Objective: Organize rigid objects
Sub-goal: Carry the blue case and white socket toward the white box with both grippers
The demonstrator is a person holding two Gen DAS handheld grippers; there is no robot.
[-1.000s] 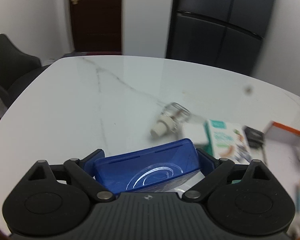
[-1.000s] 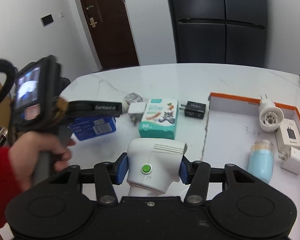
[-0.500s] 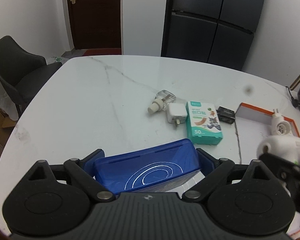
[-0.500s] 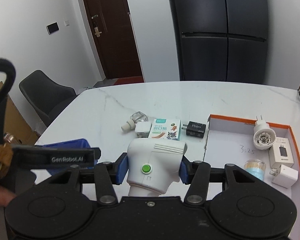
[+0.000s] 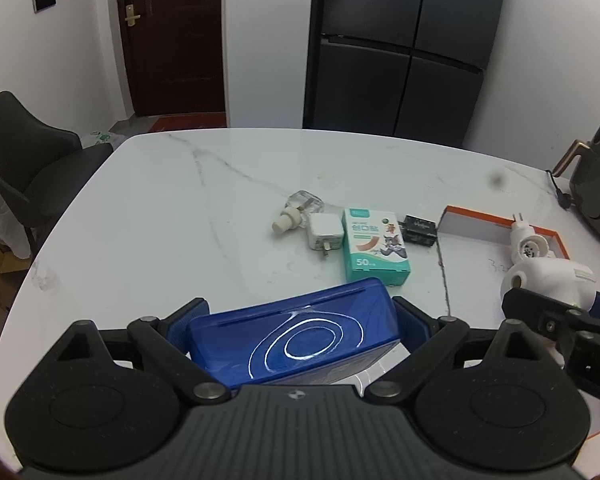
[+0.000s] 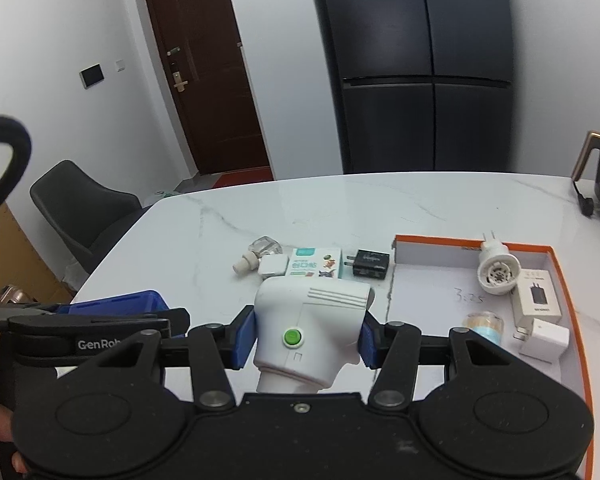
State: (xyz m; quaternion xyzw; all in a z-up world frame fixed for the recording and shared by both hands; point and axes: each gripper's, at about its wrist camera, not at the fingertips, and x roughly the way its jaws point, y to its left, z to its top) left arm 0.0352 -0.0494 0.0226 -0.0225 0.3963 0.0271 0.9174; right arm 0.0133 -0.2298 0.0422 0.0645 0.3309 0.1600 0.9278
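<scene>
My left gripper (image 5: 296,320) is shut on a blue plastic box (image 5: 296,340) and holds it above the near side of the white marble table (image 5: 180,220). My right gripper (image 6: 306,332) is shut on a white device with a green button (image 6: 308,332), held above the table left of the orange-rimmed tray (image 6: 428,280). The device also shows in the left wrist view (image 5: 540,280), and the blue box in the right wrist view (image 6: 116,304). On the table lie a clear bottle (image 5: 300,212), a white plug (image 5: 324,234), a teal bandage box (image 5: 376,246) and a black adapter (image 5: 420,230).
The tray holds a round white plug (image 6: 498,270), a white charger box (image 6: 536,298), a white cube charger (image 6: 544,338) and a light blue tub (image 6: 484,326). A dark chair (image 5: 24,160) stands at the left, an air fryer (image 5: 596,184) at the far right.
Both grippers have risen and pulled back from the table, each keeping its object. The table objects look smaller and farther; more of the room shows.
</scene>
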